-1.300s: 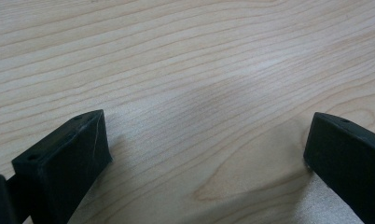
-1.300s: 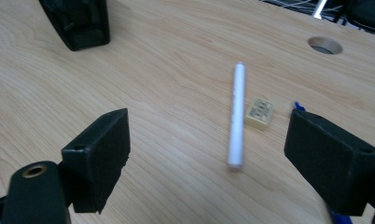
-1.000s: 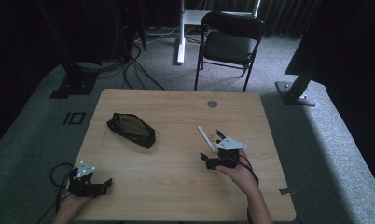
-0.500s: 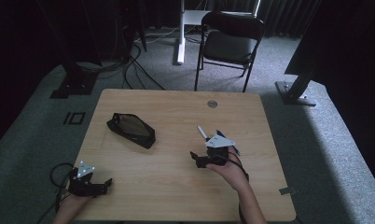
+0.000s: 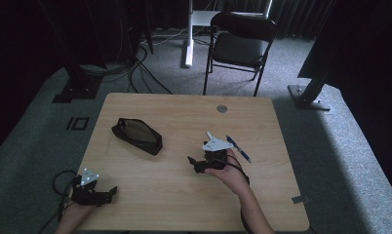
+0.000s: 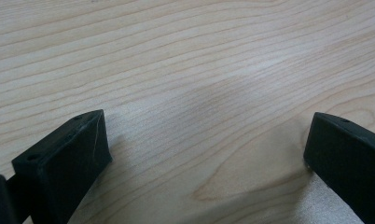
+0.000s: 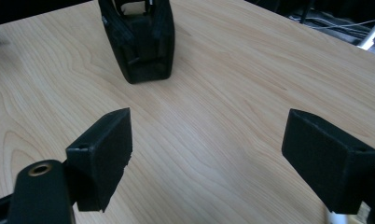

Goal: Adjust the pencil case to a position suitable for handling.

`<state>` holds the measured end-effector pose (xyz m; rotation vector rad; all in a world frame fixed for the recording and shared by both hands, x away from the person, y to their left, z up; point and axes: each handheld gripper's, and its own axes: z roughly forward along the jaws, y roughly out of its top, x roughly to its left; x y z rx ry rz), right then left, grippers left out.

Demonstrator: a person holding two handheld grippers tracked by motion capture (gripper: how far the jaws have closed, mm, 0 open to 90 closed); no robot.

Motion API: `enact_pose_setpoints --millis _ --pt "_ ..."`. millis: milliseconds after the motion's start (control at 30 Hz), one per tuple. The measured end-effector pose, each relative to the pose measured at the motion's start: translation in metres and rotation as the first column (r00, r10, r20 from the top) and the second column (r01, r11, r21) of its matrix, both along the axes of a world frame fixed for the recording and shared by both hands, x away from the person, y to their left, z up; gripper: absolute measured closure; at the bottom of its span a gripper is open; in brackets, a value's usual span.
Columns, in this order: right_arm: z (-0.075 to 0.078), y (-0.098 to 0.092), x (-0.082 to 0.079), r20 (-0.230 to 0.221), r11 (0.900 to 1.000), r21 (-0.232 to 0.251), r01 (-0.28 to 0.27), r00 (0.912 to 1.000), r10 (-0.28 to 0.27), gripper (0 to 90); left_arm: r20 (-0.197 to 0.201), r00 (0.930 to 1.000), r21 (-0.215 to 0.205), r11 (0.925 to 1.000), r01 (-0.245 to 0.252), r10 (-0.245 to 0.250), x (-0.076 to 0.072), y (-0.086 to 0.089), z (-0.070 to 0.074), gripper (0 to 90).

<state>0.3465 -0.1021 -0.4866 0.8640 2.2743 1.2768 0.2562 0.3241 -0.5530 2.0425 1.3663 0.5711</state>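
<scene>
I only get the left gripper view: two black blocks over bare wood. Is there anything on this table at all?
Observer: Yes. In the high view a black pouch lies left of the middle of the table.
Operator: Anything else lying around?
Observer: A pen lies close beside the right tongs, on the side away from the pouch.
Operator: So what are those tongs aimed at?
Observer: The right gripper view looks between wide-open jaws straight at one end of the pouch, with bare wood in between.
</scene>
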Motion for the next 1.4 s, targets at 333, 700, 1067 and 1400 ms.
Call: enact_pose_setpoints --millis 333,700,1067,1400 --pt "-0.008 0.027 0.006 -0.005 0.999 -0.011 -0.050 0.9987 0.050 16.1 0.000 1.0000 0.000 1.0000 0.000 0.000 0.000 0.000 0.000 0.3" --pt "-0.012 0.055 0.013 -0.001 0.995 -0.010 -0.095 0.9954 0.095 20.4 0.000 1.0000 0.000 1.0000 0.000 0.000 0.000 0.000 0.000 0.3" --pt "-0.015 0.075 0.020 0.004 0.992 -0.022 -0.121 0.9927 0.121 25.6 0.000 1.0000 0.000 1.0000 0.000 0.000 0.000 0.000 0.000 0.3" --pt "-0.014 0.091 0.028 -0.002 0.989 -0.020 -0.147 0.9892 0.147 34.2 0.000 1.0000 0.000 1.0000 0.000 0.000 0.000 0.000 0.000 0.3"
